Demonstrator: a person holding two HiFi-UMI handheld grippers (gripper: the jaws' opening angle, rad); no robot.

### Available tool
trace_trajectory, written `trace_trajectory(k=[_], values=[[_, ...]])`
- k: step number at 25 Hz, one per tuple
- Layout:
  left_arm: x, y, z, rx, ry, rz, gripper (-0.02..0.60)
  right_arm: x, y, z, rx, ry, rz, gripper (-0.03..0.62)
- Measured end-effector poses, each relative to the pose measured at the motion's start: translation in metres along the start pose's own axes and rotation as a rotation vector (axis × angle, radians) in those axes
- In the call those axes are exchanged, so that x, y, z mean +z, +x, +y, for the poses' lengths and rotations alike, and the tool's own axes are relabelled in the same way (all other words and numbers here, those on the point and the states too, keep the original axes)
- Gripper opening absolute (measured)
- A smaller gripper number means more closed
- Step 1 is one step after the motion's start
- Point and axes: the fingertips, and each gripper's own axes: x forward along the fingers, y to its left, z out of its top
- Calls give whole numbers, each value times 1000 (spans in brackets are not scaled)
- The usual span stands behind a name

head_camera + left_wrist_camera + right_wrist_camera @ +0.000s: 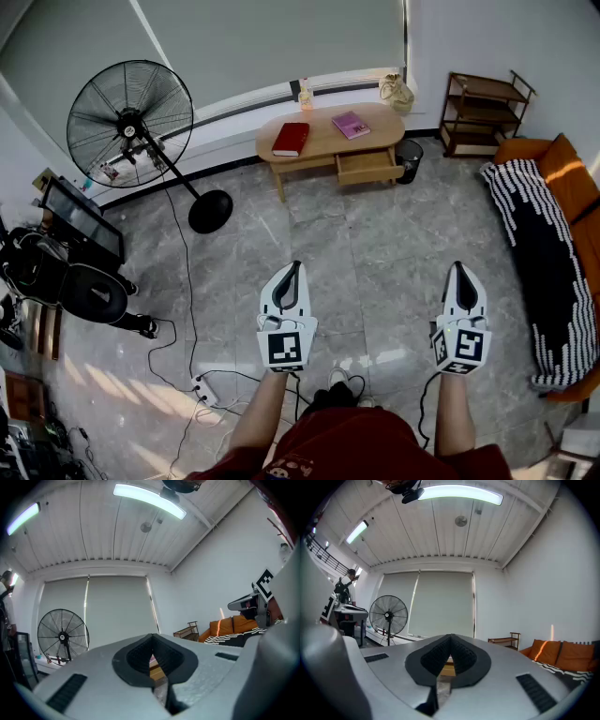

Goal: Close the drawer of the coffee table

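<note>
The oval wooden coffee table (323,147) stands far ahead by the wall in the head view. Its drawer (368,167) is pulled out toward me on the right side. A red book (291,139) and a purple book (351,124) lie on the tabletop. My left gripper (296,266) and right gripper (458,267) are held level side by side over the floor, well short of the table, both shut and empty. In the left gripper view the jaws of the left gripper (152,638) meet, with a sliver of the table's wood (157,672) behind. The right gripper (450,637) looks the same.
A big standing fan (131,111) with a round base is at the left, its cable running to a power strip (204,389). A black bin (409,157) sits beside the table. A low shelf (483,112) and an orange sofa (562,173) with a striped blanket (539,253) line the right.
</note>
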Motion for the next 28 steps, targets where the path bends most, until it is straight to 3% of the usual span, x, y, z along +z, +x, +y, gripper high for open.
trace_trajectory(k=[9, 23, 28], values=[[25, -60, -34, 1, 11, -22, 8, 13, -60, 3, 51, 38, -42, -3], [27, -117, -66, -4, -8, -12, 8, 5, -119, 6, 50, 56, -35, -3], [20, -118, -63, 0, -8, -18, 8, -2, -115, 15, 65, 47, -29, 51]])
